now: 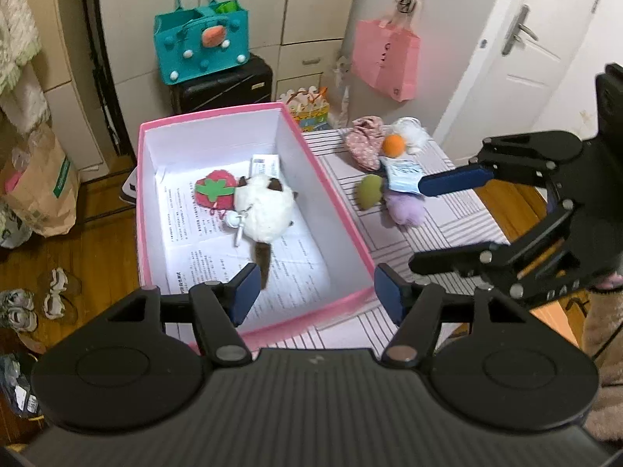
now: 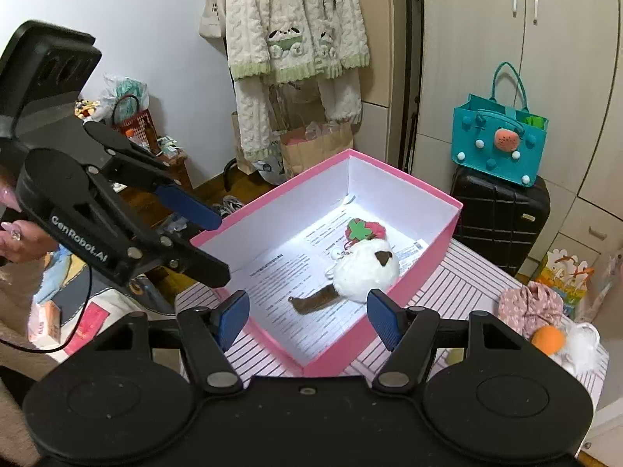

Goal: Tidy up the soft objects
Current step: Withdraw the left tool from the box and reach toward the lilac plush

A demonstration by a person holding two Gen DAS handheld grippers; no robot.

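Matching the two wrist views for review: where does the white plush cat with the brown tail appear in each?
Left wrist: white plush cat lies in the pink box, centre of picture, tail toward the camera, strawberry plush on its left.
Right wrist: cat right of centre, tail pointing left, strawberry above it.
Shared landmark: teal felt bag.

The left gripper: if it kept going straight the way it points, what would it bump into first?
Probably the pink box. The left gripper, open and empty, points down into it, so it would likely hit the paper-lined floor near the white plush tail. Depth is hard to judge.
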